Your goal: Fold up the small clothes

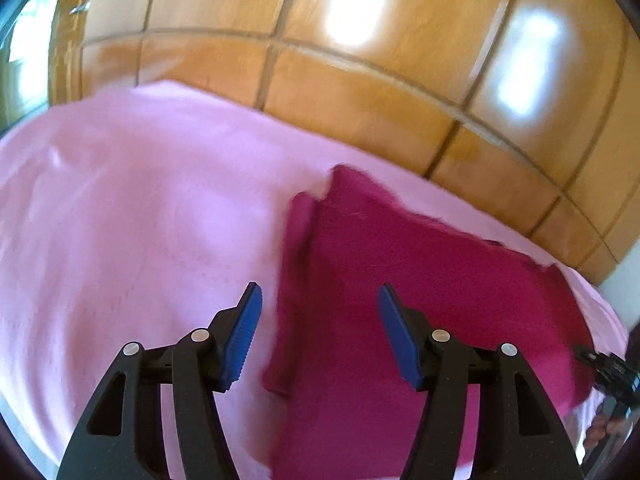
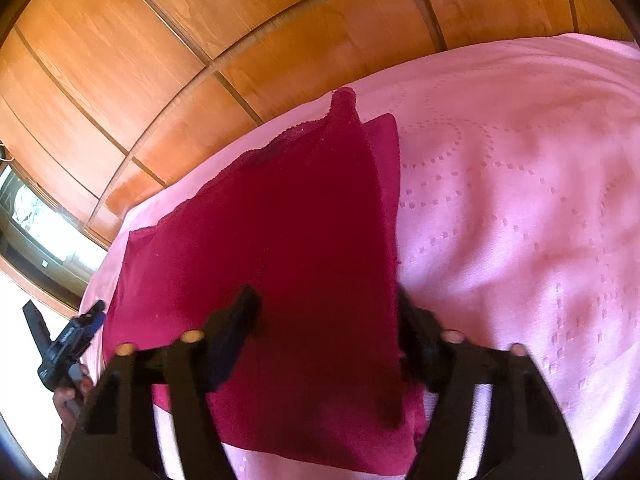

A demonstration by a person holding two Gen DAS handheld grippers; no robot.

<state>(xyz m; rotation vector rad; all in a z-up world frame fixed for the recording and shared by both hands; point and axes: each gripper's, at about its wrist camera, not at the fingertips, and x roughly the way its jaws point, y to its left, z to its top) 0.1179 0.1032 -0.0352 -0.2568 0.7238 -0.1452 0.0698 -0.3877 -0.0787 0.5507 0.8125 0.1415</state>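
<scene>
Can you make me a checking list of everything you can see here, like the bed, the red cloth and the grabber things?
Surface: pink bedspread with a dotted stitched pattern, lightly wrinkled.
Job's things: one dark red cloth lying on the bedspread, already folded over, with a narrower layer showing along one side.
Clutter: nothing seen.
Grippers: left gripper open, over the cloth's edge, holding nothing; right gripper open, over the cloth, holding nothing.
Cables: nothing seen.
Surroundings: glossy wooden panels behind the bed; a bright window at the side.
</scene>
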